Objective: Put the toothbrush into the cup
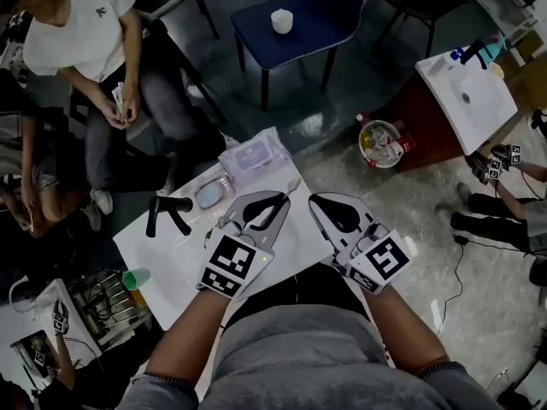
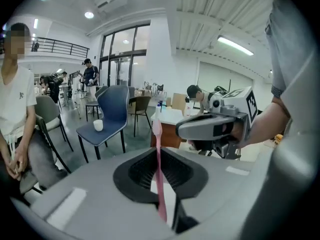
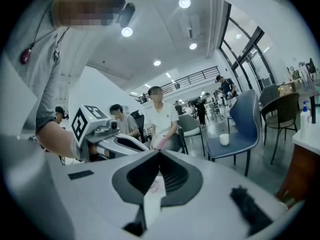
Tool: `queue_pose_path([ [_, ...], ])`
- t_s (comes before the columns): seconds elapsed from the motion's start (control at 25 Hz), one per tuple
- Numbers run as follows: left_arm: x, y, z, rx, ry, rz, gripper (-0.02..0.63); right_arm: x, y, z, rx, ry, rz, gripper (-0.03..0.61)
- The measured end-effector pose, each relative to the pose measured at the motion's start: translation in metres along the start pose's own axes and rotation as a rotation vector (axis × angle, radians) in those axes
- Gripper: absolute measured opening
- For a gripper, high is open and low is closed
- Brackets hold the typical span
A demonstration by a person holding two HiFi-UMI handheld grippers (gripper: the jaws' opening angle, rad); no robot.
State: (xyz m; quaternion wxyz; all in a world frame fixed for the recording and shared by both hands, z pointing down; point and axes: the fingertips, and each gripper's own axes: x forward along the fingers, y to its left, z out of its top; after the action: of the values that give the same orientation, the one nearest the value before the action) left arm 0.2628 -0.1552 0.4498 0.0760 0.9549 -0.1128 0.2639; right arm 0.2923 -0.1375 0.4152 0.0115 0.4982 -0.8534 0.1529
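we see the left gripper with its fingers clamped on the handle of the slim pink plastic toothbrush, which stands up between them, its white-bristled head above the tips. the right gripper is just beside it, fingers pressed together with nothing between them. both hang above the white bench. the small white cup sits on the seat of the blue padded chair, well apart from the bench

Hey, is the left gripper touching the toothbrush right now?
Touching. The left gripper view shows the left gripper clamped on the pink toothbrush, whose head sticks out past the fingers.
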Motion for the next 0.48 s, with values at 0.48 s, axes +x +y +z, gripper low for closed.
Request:
queue_pose_path([
  [0.48,-0.121,-0.008,0.049,-0.057,-0.319,0.102,0.031,0.012,0.092,0.059,-0.122,-0.011,0.145,0.014],
])
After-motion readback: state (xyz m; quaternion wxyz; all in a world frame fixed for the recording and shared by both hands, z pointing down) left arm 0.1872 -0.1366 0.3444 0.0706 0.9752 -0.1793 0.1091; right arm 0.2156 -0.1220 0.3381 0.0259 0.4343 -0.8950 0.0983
